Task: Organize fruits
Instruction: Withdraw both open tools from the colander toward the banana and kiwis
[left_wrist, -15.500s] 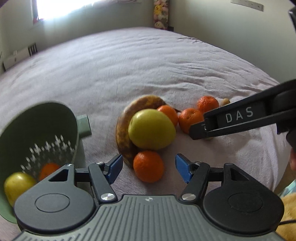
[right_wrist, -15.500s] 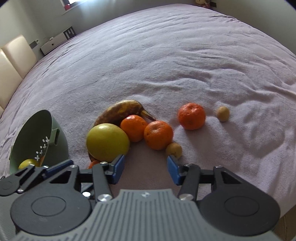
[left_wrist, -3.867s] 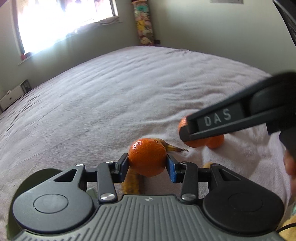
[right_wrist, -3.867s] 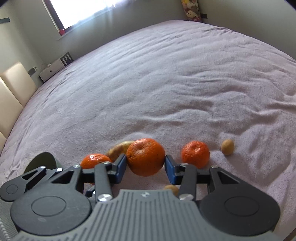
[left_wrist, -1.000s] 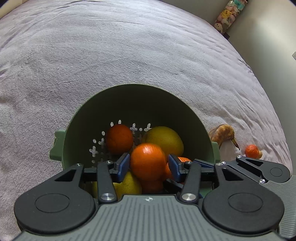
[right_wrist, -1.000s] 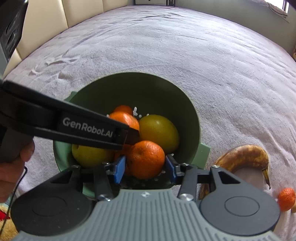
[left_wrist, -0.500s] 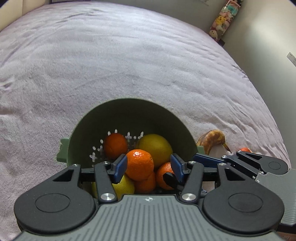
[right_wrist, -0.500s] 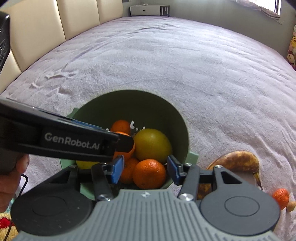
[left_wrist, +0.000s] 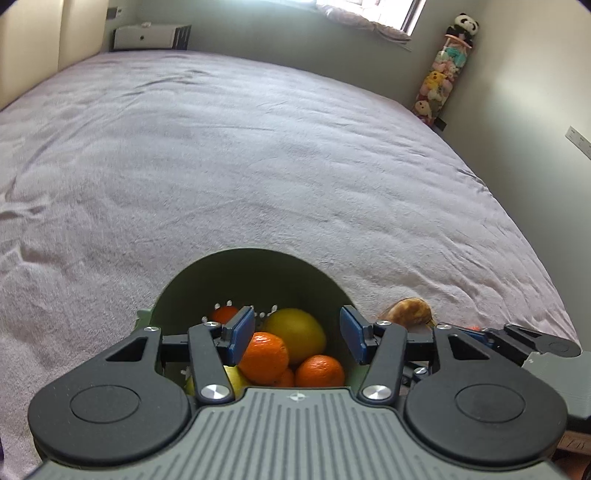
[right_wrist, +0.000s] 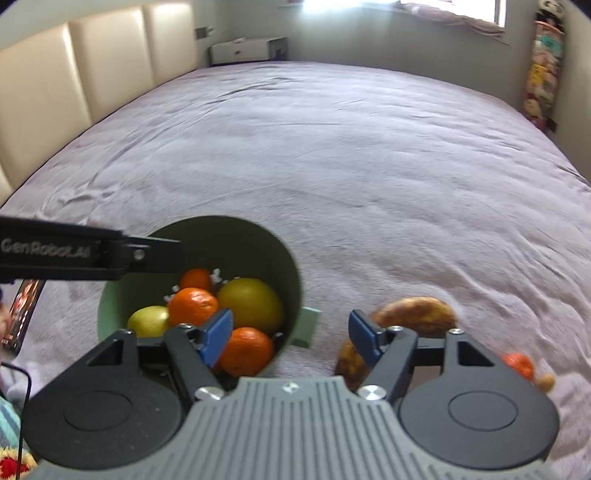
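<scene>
1. Left wrist view: left gripper (left_wrist: 297, 339) has let its mandarin (left_wrist: 264, 357) go. A sec ago the fruit was pinched between the blue fingers (left_wrist: 240, 334); now they stand apart w/ nothing pressed, and it sits below them in the green colander (left_wrist: 255, 275).
2. Right wrist view: right gripper (right_wrist: 291, 338) did the same. Its fingers (right_wrist: 218, 339) are opening wide, empty, and its mandarin (right_wrist: 245, 350) lies in the colander (right_wrist: 291, 273) under the left finger.
3. Meaning for the task: both drops look done, so approx. four mandarins plus two yellow-green fruits (apples or similar, can't be sure) are now collected.
4. Both grippers have come up and back off the bowl since then; more of the purple bed (right_wrist: 369, 166) shows ahead of the fingers.
5. Left to fetch, right of the right fingers: the spotty banana (right_wrist: 413, 314) just beside the colander, then a last mandarin (right_wrist: 519, 363) and a small tan fruit (right_wrist: 546, 382) further out, touching or nearly so.
6. In the way: the left gripper's arm crosses above the bowl, left of the right fingers; the colander handle (right_wrist: 308, 326) sticks out toward the banana. Soft wrinkled bedding may let round fruit roll.
</scene>
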